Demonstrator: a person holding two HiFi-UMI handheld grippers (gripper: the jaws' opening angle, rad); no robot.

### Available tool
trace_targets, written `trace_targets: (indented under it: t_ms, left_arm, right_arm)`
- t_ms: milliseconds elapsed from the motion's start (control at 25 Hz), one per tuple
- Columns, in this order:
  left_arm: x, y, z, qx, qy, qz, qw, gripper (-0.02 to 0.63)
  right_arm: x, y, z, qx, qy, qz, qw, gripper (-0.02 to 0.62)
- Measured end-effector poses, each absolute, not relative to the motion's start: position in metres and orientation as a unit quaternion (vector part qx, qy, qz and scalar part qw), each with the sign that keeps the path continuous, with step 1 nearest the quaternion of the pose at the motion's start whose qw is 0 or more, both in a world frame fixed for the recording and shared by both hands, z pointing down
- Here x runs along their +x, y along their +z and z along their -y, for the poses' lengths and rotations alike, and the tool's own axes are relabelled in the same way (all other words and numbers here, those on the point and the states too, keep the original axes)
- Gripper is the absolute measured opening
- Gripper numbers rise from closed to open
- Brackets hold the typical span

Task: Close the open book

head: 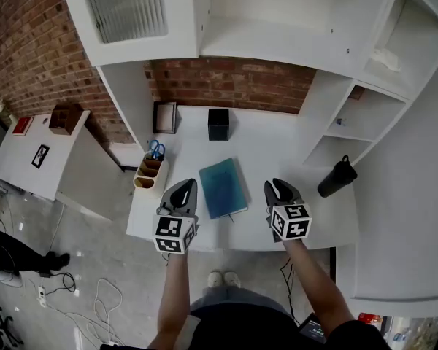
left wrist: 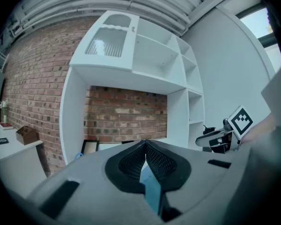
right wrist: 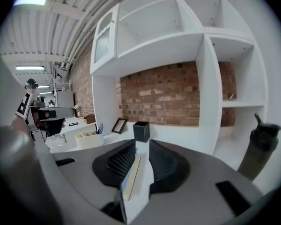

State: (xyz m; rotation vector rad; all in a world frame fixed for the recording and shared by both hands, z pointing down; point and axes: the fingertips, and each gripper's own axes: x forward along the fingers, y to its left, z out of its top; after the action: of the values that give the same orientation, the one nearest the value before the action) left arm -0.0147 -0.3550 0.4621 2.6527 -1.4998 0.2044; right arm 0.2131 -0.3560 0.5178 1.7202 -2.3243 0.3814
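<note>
No legible text, no labels, no numbers

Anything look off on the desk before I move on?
Nothing spilled or damaged. The teal book lies closed, slightly askew to the desk edge; the black bottle stands upright.

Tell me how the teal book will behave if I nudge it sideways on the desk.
The teal book lies closed and flat on the smooth white desk, so it should slide rather than tip. It looks thin, so probably light; pushed at a corner it may pivot.
</note>
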Motion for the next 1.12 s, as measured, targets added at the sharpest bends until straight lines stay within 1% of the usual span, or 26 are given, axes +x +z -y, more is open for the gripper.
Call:
trace_targets:
  t_ms: [80,240,440,640,1120]
  left_arm:
    - [-0.007,0.451,0.357,0.871,0.061,0.487,0.037,0.009]
    - [0.005,0.429,0.364,0.874,0.05,0.483,0.02,0.009]
    - [0.02,0.396,0.374,0.88,0.037,0.474,-0.01,0.009]
    - [0.032,0.372,0.38,0.883,0.028,0.467,-0.03,0.009]
    - [0.028,0.375,0.389,0.881,0.025,0.47,-0.033,0.009]
  right_arm:
    - [0.22,0.489,0.358,0.598,0.089,0.791,0.094,0.056]
    - [0.225,0.44,0.363,0.612,0.047,0.788,0.045,0.02]
    - [0.226,0.4,0.365,0.625,0.018,0.78,0.008,0.007]
    - [0.229,0.381,0.367,0.634,0.007,0.773,-0.009,0.0]
    - [0.237,0.389,0.358,0.646,0.016,0.763,-0.025,-0.002]
